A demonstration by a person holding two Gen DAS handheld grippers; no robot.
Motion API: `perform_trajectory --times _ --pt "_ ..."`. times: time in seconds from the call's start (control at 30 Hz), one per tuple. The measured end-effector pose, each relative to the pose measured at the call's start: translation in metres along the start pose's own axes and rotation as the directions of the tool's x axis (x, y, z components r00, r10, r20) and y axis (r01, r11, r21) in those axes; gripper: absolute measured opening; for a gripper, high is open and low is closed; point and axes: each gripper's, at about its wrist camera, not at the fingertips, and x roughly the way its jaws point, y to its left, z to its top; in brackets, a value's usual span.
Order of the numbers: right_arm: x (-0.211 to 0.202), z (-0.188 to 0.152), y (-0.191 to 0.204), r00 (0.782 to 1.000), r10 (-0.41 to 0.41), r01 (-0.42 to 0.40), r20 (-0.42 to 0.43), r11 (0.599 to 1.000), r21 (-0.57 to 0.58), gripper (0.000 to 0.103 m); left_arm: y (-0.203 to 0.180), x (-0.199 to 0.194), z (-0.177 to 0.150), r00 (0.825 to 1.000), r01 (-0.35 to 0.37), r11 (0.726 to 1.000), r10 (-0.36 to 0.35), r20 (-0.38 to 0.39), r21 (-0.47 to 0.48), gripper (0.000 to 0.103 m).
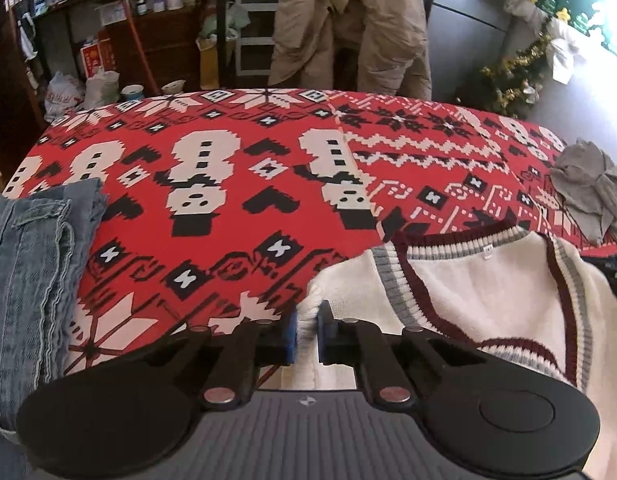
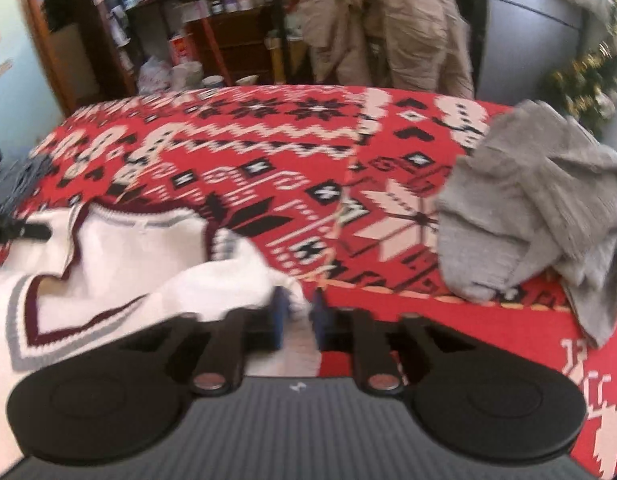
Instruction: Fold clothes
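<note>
— Where's the sweater against the two tools?

— The white sweater (image 1: 488, 300) hangs between them. The left gripper (image 1: 306, 334) has its blue pads clamped on the sweater's left shoulder, cloth bunched in the narrow gap. The V-neck with its maroon and grey stripes spreads off to that gripper's right.

— And the other one?

— The right gripper (image 2: 296, 320) is pinched on the opposite shoulder; a fold of white knit fills its jaws, and the body of the garment trails away to its left. That view is blurred.

— What sits at the sides?

— Just left of the left gripper, folded jeans (image 1: 32, 280) lie at the edge of the red patterned cloth (image 1: 228, 208). Right of the right gripper, a crumpled grey garment (image 2: 540, 208) rests near the cloth's right edge.

— Room ahead?

— Ahead of both grippers the red cloth lies bare to its far edge, where a tan coat (image 1: 348, 28) hangs beyond.
</note>
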Motion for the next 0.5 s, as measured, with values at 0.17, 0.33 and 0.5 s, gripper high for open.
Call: perform_trajectory --times 0.17,0.33,0.5 --pt "-0.017 0.012 0.006 0.996 -0.046 0.046 0.073 0.999 -0.001 0.008 0.005 -0.006 0.011 0.999 -0.026 1.000 0.026 0.021 -0.014 0.008" --pt "-0.036 0.062 -0.014 0.983 -0.075 0.063 0.169 0.995 0.074 0.008 0.009 -0.011 0.061 0.992 -0.077 0.997 0.076 0.104 0.003 0.008" --pt "-0.021 0.130 -0.032 0.970 -0.102 0.084 0.223 0.993 0.087 0.008 0.009 0.006 0.125 0.977 -0.132 0.991 0.129 0.168 0.009 0.009"
